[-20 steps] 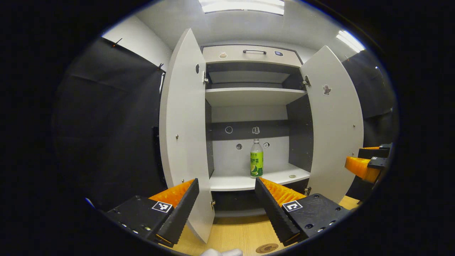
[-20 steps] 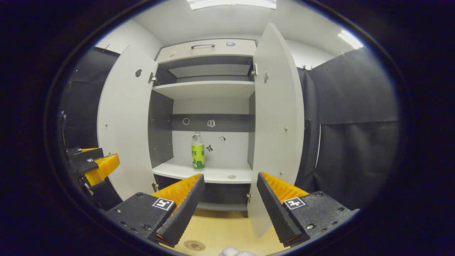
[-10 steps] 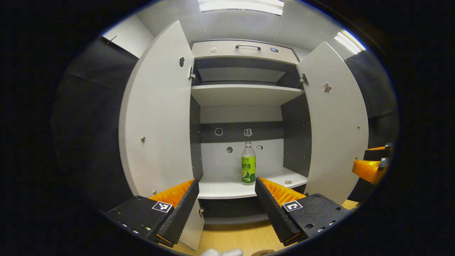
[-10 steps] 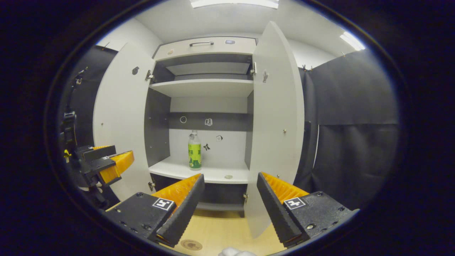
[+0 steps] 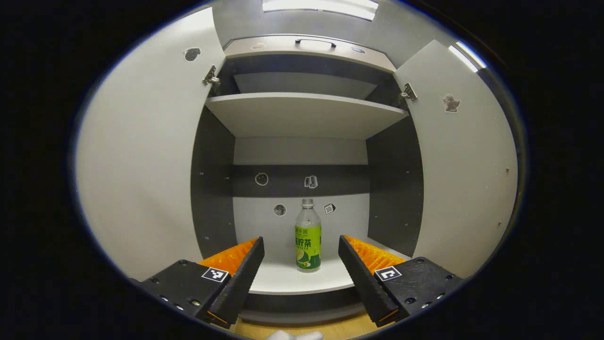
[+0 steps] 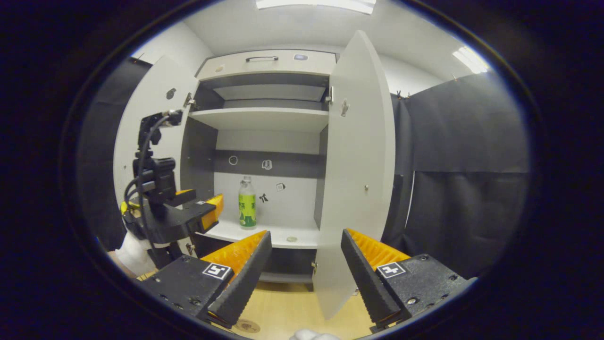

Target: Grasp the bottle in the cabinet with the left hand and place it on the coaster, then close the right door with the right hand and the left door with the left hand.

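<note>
The left gripper (image 5: 300, 264), fingers spread wide, faces the upright bottle (image 5: 307, 241) on the cabinet shelf (image 5: 283, 283) to straddle it, while the right gripper (image 6: 306, 271) waits released near the right door (image 6: 358, 156).

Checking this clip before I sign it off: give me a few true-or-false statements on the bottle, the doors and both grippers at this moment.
1. The bottle stands upright on the cabinet's lower shelf. True.
2. The left gripper is shut on the bottle. False: its fingers are spread wide, with the bottle farther back, seen between them and untouched.
3. Both cabinet doors are open. True: the left door and the right door both swing outward.
4. The right gripper is pressing on the right door. False: it is open and short of the door.
5. The upper shelf holds a second bottle. False: nothing stands on it.
</note>
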### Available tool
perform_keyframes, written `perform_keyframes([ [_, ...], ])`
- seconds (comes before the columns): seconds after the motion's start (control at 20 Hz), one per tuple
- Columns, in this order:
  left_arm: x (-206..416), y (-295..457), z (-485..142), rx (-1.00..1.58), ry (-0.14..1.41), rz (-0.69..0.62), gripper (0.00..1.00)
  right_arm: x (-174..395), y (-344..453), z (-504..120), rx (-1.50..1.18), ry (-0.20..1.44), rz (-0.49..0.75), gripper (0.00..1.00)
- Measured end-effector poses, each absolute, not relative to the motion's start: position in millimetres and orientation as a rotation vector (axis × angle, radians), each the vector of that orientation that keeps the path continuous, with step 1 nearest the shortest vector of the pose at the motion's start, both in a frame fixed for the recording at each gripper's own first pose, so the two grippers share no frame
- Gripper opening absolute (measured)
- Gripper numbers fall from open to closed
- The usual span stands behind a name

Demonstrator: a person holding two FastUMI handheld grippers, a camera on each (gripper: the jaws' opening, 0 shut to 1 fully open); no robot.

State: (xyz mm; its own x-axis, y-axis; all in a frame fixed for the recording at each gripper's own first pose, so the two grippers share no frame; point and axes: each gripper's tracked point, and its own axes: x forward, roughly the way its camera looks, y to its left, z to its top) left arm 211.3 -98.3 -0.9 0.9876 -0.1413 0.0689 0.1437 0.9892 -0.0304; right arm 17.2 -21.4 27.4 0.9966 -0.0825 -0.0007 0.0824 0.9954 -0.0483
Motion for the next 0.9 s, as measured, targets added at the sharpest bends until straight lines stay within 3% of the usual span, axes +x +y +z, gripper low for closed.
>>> perform_keyframes([
  [0.4, 313, -128, -30, -0.012, -0.035, -0.102, 0.96, 21, -29, 30, -0.084, 0.016, -0.100, 0.98],
  [0.9, 370, -125, -69, -0.066, 0.070, -0.051, 0.97, 19, -46, 16, -0.061, 0.050, -0.130, 0.98],
])
